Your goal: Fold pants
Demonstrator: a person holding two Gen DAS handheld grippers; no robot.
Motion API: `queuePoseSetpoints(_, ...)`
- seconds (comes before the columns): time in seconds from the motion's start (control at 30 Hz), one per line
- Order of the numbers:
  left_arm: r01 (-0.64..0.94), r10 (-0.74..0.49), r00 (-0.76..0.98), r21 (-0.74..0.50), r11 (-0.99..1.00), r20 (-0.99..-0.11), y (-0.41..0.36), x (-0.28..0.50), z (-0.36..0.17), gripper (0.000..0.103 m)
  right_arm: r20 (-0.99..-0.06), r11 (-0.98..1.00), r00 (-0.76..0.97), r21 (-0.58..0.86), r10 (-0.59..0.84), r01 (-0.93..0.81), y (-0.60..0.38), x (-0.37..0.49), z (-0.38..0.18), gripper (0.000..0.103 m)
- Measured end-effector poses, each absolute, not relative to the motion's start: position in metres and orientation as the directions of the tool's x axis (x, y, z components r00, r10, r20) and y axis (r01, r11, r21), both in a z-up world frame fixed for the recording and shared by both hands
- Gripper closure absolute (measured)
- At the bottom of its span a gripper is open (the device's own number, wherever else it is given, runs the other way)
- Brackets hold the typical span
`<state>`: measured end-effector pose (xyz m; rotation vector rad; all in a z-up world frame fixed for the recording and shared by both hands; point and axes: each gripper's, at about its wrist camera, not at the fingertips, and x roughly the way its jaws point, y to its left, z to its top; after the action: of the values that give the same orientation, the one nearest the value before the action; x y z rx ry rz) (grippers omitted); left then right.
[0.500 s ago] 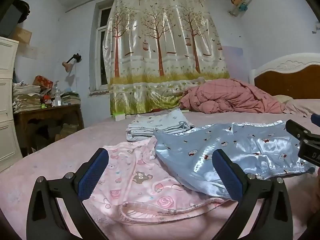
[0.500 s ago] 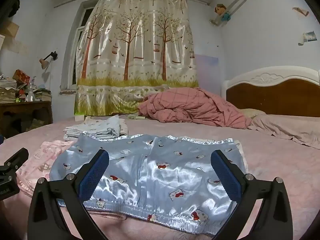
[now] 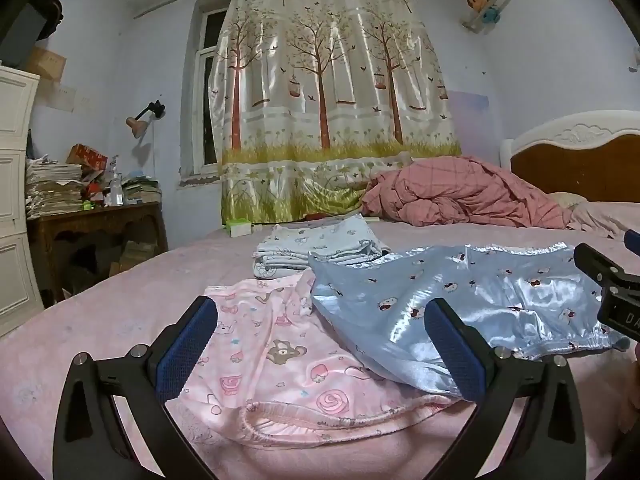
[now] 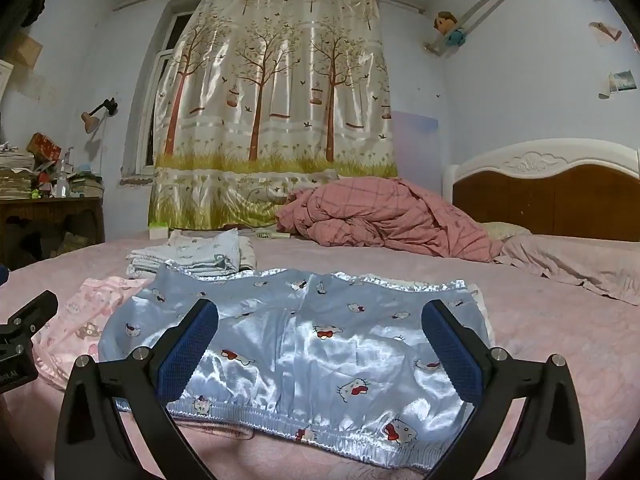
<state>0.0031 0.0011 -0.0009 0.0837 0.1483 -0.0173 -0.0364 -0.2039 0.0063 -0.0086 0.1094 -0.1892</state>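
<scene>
Jaws of left gripper [image 3: 320, 344] and right gripper [image 4: 320, 344] gape empty; two pants overlap: shiny blue satin pants [image 4: 304, 344], pink cartoon-print cotton pants [image 3: 272, 364], open pink bedsheet [image 4: 560, 344] around.

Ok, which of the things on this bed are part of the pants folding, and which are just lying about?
Part of the job:
shiny light-blue satin cat-print pants, spread flat
pink bear-print pants, partly under the blue pair
left gripper and right gripper, both open, holding nothing

Lying about:
folded white printed clothes stack
crumpled pink checked quilt
small green-and-white box
</scene>
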Motion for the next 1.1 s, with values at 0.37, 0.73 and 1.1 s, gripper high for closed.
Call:
queuePoseSetpoints(0.37, 0.012, -0.002, 0.991, 0.068, 0.998, -0.137, 0.006, 0.000, 0.002, 0.000, -0.115, 0.982, 0.976, -0.023, -0.187, 0.186, -0.199, -0.036, 0.005, 0.001)
queuePoseSetpoints(0.73, -0.014, 0.019, 0.993, 0.041, 0.999, -0.116, 0.016, -0.006, 0.004, 0.000, -0.120, 0.982, 0.974, -0.027, -0.190, 0.188, -0.196, -0.037, 0.007, 0.001)
queuePoseSetpoints(1.1, -0.011, 0.019, 0.993, 0.072, 0.997, -0.116, 0.011, -0.004, 0.003, 0.000, -0.070, 0.983, 0.981, -0.011, -0.182, 0.182, -0.200, -0.050, 0.010, 0.001)
